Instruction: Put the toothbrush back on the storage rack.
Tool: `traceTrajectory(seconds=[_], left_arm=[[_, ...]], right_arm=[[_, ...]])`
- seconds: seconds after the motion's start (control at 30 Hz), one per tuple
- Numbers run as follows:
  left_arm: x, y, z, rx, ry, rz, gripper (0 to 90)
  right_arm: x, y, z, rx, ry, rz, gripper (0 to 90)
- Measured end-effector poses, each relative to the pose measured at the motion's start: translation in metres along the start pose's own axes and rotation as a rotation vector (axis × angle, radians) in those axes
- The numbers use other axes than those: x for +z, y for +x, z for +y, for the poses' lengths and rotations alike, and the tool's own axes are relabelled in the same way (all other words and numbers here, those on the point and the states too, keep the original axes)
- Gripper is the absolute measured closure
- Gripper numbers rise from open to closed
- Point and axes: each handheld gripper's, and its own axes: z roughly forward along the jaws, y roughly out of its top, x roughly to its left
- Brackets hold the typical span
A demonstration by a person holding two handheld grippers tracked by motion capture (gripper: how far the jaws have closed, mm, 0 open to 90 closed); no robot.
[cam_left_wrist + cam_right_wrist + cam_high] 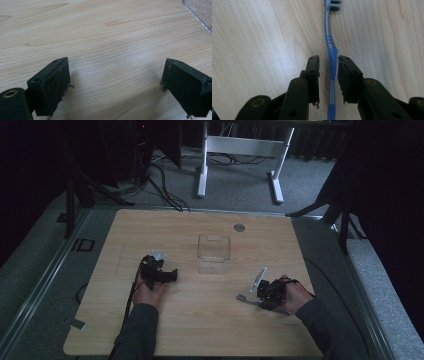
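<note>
A blue and grey toothbrush [331, 60] lies flat on the wooden table [200, 320], its head [332, 3] pointing away from my right gripper [328, 70]. The jaws stand on either side of the handle, with a gap still showing on the left side, so the gripper is open. In the high view the toothbrush [245, 299] lies at the front right, in front of the right gripper [259, 296]. My left gripper [162, 267] rests at the left of the table. Its jaws are wide apart over bare wood, and the left gripper [115, 82] is open and holds nothing.
A clear plastic box [214, 264] stands at the table's middle, and its corner [200, 12] shows in the left gripper view. A grey round cap [239, 227] sits in the tabletop near the far edge. White desk legs [202, 165] and cables lie on the floor beyond.
</note>
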Motion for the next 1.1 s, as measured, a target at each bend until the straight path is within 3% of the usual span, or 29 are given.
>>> traceTrajectory(seconds=[1.1], left_arm=[[0.0, 0.0, 0.0, -0.001, 0.001, 0.001, 8.4]], right_arm=[[0.013, -0.003, 0.004, -0.008, 0.071, 0.013, 74.0]])
